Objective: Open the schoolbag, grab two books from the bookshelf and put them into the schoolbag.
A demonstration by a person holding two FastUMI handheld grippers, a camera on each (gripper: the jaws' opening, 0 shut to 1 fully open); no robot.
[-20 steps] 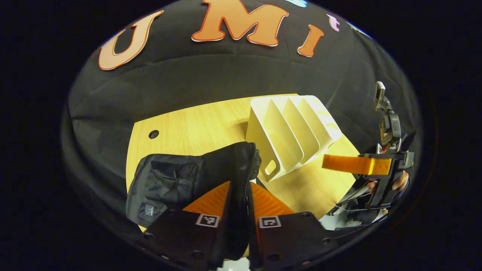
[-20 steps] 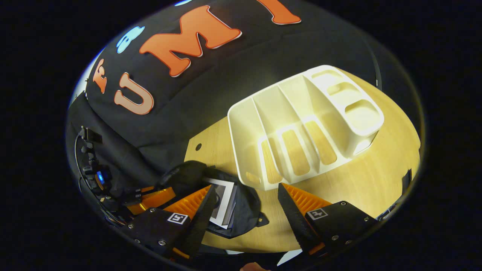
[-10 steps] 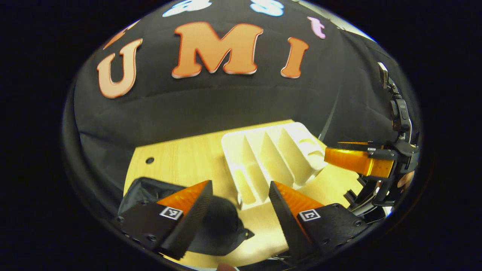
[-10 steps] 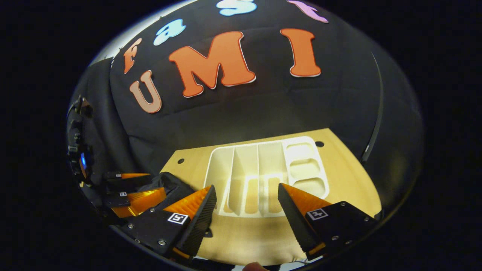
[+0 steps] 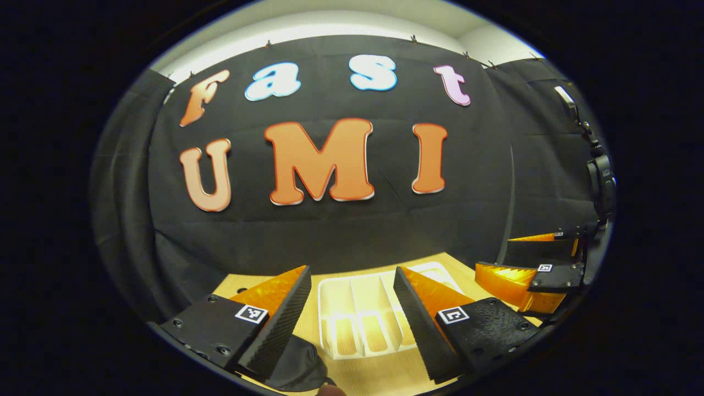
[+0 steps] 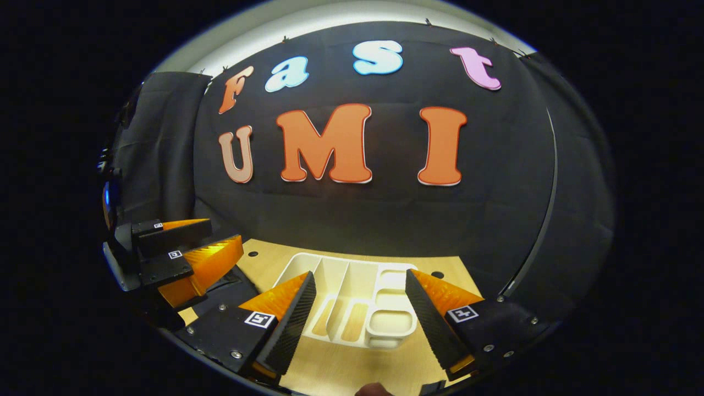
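Schoolbag [image 5: 294,371] sits on table [image 6: 352,368] under our left gripper [image 5: 352,308], beside white bookshelf [image 5: 357,319]; left & right gripper [image 6: 360,313] both spread, holding nothing.

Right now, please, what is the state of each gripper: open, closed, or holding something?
Left gripper: open, holding nothing, above the white bookshelf.
Right gripper: open, holding nothing.
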